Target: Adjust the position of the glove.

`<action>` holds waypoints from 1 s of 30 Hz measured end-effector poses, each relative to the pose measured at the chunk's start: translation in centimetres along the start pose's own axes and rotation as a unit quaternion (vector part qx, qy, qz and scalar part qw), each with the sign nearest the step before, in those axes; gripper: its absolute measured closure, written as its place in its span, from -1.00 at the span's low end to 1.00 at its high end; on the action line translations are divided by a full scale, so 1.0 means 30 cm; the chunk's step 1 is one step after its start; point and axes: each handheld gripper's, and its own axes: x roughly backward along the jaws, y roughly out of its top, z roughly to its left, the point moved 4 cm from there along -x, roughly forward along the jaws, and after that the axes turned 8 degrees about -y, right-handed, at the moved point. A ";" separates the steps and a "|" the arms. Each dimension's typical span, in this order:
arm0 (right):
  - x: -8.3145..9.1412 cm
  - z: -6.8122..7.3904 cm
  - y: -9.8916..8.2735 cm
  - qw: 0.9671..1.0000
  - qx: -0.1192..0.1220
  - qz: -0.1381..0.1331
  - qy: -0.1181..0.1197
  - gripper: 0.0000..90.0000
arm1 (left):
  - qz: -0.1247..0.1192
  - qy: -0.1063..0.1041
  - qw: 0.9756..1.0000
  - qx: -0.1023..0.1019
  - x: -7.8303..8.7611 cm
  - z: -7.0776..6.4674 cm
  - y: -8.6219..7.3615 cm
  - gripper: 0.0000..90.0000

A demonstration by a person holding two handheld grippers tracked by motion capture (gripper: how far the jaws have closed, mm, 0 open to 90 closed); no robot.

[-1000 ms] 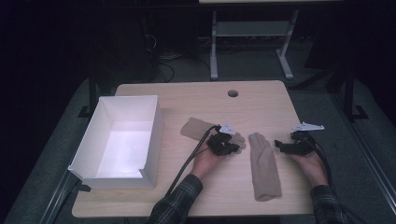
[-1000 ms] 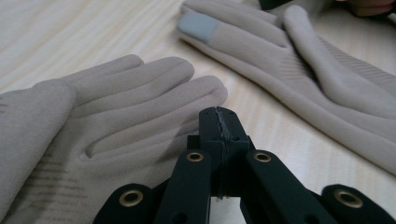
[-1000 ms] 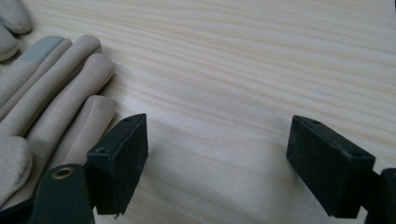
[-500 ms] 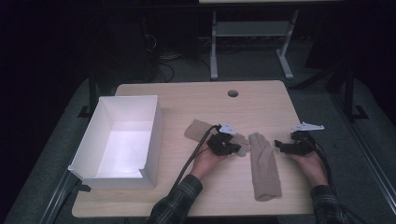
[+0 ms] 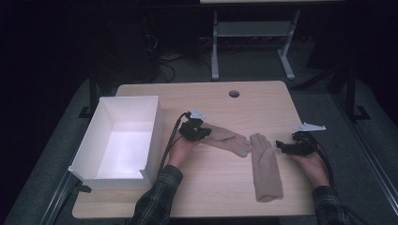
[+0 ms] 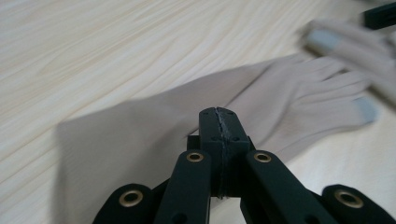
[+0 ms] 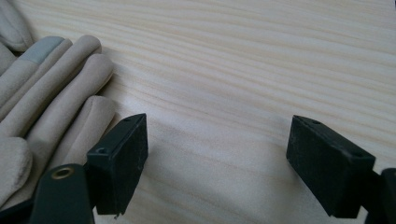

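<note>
Gloves are the work in hand here, two beige ones on a pale wooden worktop. Nearest the person, the right glove lies lengthwise, cuff toward the near edge and fingers pointing far. Just to its right rests the right gripper, its jaws spread wide over bare wood with nothing between them; in the right gripper view the glove's fingers lie beside the left jaw, apart from its pad.

Farther in, the left gripper has its jaws pressed fully together on the cuff end of the left glove. Against the earlier high views, that hand has moved left toward the white box, and the glove has been dragged with it, now stretched out so its grey fingertips almost meet the other glove's fingers. That suggests the glove is being pulled toward the box, probably to be dropped in.

Room is generous: the box sits open at the left edge, bare wood lies between it and the left hand, and the far half of the worktop holds only a cable hole.
</note>
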 end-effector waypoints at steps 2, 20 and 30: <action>0.000 0.000 0.000 1.000 0.000 0.000 0.000 -0.55 | 0.003 0.009 1.000 0.003 0.002 0.021 -0.015 0.99; 0.000 0.000 0.000 1.000 0.000 0.000 0.000 -0.55 | 0.036 0.017 0.999 0.008 -0.015 0.042 -0.069 0.99; 0.000 0.000 0.000 1.000 0.000 0.000 0.001 -0.55 | 0.060 0.005 0.998 0.025 0.031 -0.021 -0.112 0.99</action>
